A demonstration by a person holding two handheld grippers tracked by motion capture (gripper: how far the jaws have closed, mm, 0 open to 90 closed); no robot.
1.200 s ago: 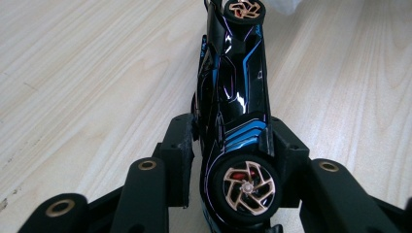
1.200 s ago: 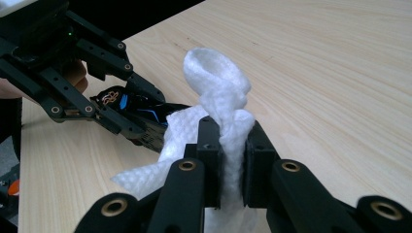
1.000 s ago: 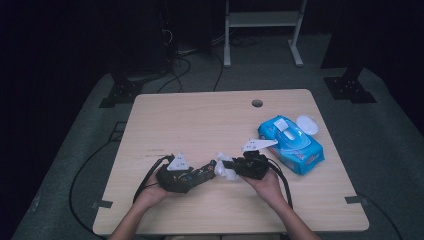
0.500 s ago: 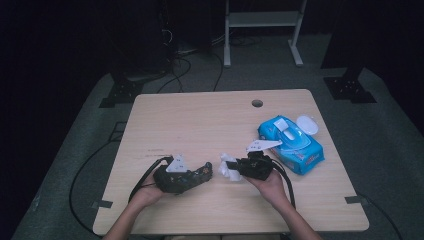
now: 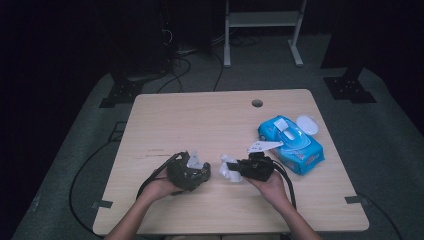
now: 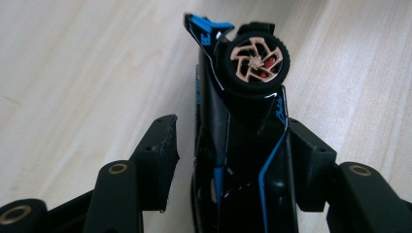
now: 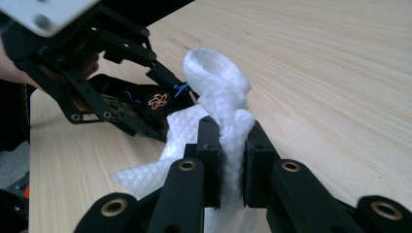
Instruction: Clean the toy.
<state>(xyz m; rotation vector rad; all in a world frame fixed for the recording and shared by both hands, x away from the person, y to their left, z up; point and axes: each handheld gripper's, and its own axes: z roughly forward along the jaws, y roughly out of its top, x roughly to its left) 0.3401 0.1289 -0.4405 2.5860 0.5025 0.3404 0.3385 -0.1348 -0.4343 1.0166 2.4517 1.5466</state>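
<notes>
A black toy car [image 6: 243, 136] with blue trim and a copper-spoked wheel [image 6: 255, 60] lies between the jaws of my left gripper [image 6: 233, 128]. The jaws have just been opening. One pad rests against the car's side, and a gap shows between the other pad and the car. In the high view the left gripper [image 5: 204, 172] sits at the table's near middle, pointing right. My right gripper [image 7: 232, 128] is shut on a crumpled white wipe [image 7: 218, 87]. It faces the left gripper [image 7: 167, 114] and the car [image 7: 145, 99] a short way off. The right gripper [image 5: 239, 170] holds the wipe [image 5: 229, 167] towards the left one.
A blue pack of wet wipes [image 5: 291, 142] lies on the wooden table [image 5: 200, 120] just right of my right hand, with a white lid [image 5: 306, 124] behind it. A cable hole [image 5: 257, 103] is near the far edge. Cables trail off the near left side.
The left gripper has drawn back slightly to the left, away from the wipe. The right gripper has kept still with the wipe in its jaws.
</notes>
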